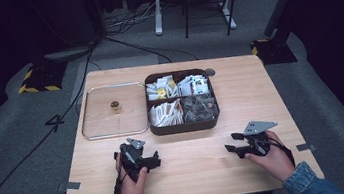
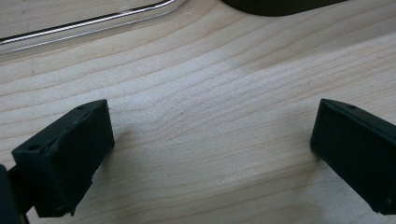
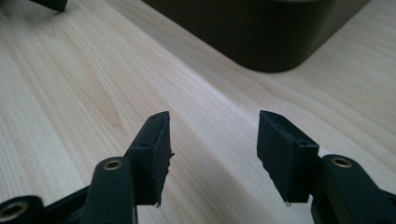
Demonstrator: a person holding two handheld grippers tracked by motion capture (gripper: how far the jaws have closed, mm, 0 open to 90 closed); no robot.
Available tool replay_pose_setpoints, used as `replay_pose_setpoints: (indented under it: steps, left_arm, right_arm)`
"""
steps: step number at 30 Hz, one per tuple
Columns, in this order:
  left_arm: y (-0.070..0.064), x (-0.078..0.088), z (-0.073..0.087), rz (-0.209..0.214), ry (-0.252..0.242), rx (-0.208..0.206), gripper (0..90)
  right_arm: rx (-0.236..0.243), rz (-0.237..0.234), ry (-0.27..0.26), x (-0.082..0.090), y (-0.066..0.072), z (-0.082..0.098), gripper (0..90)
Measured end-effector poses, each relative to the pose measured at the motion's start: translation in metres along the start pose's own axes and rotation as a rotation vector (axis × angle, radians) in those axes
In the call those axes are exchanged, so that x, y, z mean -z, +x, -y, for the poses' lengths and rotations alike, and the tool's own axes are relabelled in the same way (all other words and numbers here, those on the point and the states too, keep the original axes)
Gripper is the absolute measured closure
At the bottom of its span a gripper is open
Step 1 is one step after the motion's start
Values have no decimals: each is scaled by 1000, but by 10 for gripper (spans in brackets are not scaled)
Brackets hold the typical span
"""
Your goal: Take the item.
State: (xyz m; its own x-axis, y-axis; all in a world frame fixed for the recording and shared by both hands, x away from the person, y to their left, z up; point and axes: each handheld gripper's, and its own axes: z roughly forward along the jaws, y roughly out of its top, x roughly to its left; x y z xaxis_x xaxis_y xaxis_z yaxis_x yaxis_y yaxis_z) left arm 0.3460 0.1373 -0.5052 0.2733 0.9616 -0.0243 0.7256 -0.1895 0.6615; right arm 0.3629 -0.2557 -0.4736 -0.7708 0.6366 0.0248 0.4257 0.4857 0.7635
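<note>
Looks like a lab or recording studio set up for filming handling work, not a home. Dark drapes all round, closing off the back and sides. Grey carpet (image 1: 10,148) underfoot, crossed by loose black cables (image 1: 31,151). Black stand bases edged with yellow-and-black hazard tape (image 1: 37,87) at the far corners of a plain light-wood counter (image 1: 190,175). Bits of grey tape (image 1: 72,185) marking the counter's place on the floor. Legs of a white desk (image 1: 157,8) and a dark chair (image 1: 205,2) behind.
</note>
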Motion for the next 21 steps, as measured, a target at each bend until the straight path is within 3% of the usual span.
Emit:
replay_pose_setpoints:
  steps: [7, 11, 21]
  left_arm:
    - [-1, 0, 0, -3, 2, 8, 0]
    - [0, 0, 0, -3, 2, 6, 0]
    - [0, 0, 0, -1, 0, 1, 0]
  right_arm:
    - [-17, -17, -2, 0, -1, -20, 534]
    - [4, -38, 3, 0, 0, -34, 542]
    - [-22, -56, -24, -2, -13, -72, 546]
